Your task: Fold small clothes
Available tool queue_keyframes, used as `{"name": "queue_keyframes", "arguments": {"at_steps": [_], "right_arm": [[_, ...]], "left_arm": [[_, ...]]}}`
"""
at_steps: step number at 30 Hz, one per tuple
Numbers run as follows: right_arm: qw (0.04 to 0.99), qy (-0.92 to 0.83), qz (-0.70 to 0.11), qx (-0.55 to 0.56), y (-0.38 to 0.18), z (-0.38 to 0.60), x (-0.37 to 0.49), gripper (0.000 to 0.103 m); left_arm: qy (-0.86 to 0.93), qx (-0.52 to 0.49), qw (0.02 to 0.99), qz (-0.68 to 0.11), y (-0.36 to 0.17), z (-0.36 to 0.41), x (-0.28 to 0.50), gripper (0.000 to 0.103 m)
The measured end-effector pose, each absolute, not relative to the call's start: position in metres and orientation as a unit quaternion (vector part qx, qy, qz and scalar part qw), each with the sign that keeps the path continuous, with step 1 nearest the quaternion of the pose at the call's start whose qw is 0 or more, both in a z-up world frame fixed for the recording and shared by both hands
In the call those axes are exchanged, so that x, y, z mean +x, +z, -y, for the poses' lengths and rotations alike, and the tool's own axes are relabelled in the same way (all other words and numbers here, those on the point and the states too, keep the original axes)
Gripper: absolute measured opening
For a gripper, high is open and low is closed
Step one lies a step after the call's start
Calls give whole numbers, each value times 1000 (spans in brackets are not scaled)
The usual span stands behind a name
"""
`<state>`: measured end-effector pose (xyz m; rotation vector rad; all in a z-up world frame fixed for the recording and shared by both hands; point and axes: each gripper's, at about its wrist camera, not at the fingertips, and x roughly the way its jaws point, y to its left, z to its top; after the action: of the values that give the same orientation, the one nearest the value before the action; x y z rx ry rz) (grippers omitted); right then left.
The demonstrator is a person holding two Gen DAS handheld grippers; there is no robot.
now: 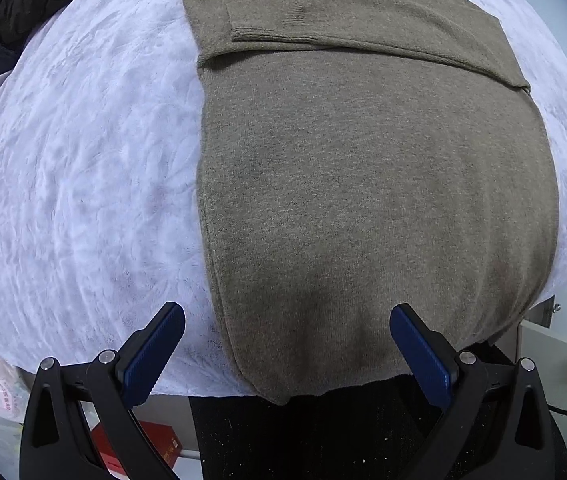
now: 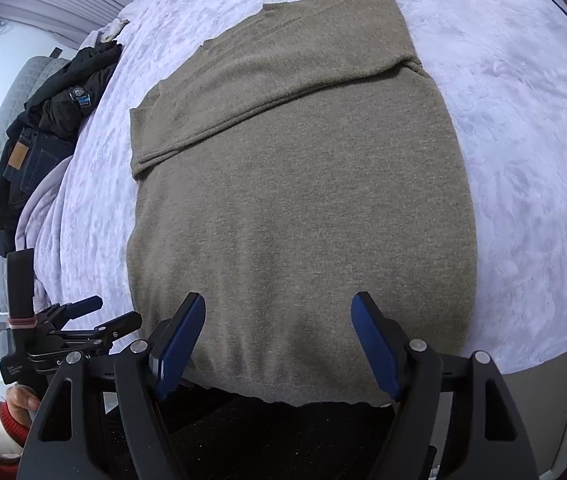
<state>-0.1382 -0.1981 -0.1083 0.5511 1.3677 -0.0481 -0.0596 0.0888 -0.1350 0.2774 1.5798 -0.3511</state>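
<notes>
The brown sweater (image 1: pixel 375 184) lies flat on the lilac blanket (image 1: pixel 83 168), hem hanging over the near edge, and both the left gripper (image 1: pixel 287 344) and right gripper (image 2: pixel 277 340) hover wide open and empty – gripping only 1 layer could spoil the fold.

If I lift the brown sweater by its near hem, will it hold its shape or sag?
Likely sag: the sweater is soft knit, its hem already drooping over the bed's edge. The folded sleeve lies loose and may slide off. The fuzzy blanket probably adds drag.
</notes>
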Motion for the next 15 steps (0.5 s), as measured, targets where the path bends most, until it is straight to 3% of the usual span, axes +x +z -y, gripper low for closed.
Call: {"name": "queue_keyframes", "arguments": {"at_steps": [7,15], "right_arm": [[750,-30,-613,249,-99,183,-144,78],[740,-33,-619,262,-102,175,-154,78]], "left_arm": [[-158,83,703,-689,-123,-115,-42,103],[-182,-42,742,-644,-125,-150,64,103]]}}
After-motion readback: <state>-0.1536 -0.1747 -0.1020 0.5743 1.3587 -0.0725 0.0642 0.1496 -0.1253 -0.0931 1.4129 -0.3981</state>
